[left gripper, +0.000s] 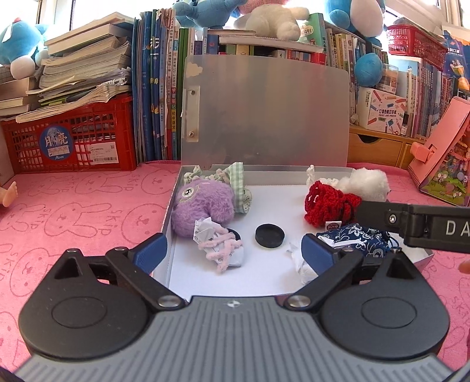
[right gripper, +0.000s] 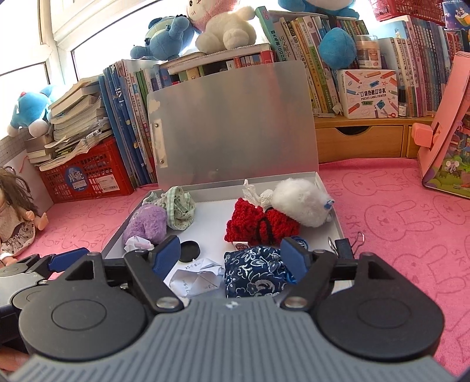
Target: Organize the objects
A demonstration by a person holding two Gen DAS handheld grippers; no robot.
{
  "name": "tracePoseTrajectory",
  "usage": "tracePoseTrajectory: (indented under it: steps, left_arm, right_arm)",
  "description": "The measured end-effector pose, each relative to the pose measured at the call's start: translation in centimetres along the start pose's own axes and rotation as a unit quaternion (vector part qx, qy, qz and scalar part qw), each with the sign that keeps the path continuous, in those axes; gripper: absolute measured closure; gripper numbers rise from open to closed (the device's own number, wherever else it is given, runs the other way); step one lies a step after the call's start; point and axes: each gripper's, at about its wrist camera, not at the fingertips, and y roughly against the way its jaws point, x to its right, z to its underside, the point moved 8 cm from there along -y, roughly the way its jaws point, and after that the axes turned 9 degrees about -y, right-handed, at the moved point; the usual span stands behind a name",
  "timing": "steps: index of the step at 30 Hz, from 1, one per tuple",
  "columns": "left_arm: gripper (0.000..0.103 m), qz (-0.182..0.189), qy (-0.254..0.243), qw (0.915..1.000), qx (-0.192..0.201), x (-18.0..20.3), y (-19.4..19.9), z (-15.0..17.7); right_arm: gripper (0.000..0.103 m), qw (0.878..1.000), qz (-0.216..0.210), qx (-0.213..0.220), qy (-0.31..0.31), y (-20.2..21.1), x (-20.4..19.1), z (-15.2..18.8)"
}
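Nearest, the left gripper [left gripper: 233,254] hovers over the front edge of a shallow grey box [left gripper: 176,188] with its blue fingers [left gripper: 149,252] spread wide and nothing between them. The right gripper [right gripper: 232,258] also stands wide open, gripping nothing; a blue floral pouch [right gripper: 254,274] and a crumpled paper [right gripper: 194,280] lie in the box beneath its fingers [right gripper: 166,255].

Just beyond lie a black round cap [left gripper: 269,235] and pink yarn on paper scraps [left gripper: 218,248]. At the left wall sits a purple plush toy [left gripper: 202,207], touching a green checked cloth [left gripper: 239,183]. On the right lies a red crocheted piece [left gripper: 330,204], with a white fluffy toy [left gripper: 365,183] behind it.

The box rests on a pink bunny-print surface [left gripper: 82,211]; its lid [left gripper: 264,111] stands upright at the back. Behind are a red crate [left gripper: 73,138], rows of books [left gripper: 158,88] and stuffed animals [left gripper: 270,17].
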Motion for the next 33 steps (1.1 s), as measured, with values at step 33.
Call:
tracePoseTrajectory:
  steps: [33]
  left_arm:
    - [0.0, 0.01, -0.012, 0.9994, -0.03, 2.0, 7.5, 7.0]
  right_arm:
    - [0.001, 0.997, 0.033, -0.015, 0.063, 6.7, 3.5, 8.2]
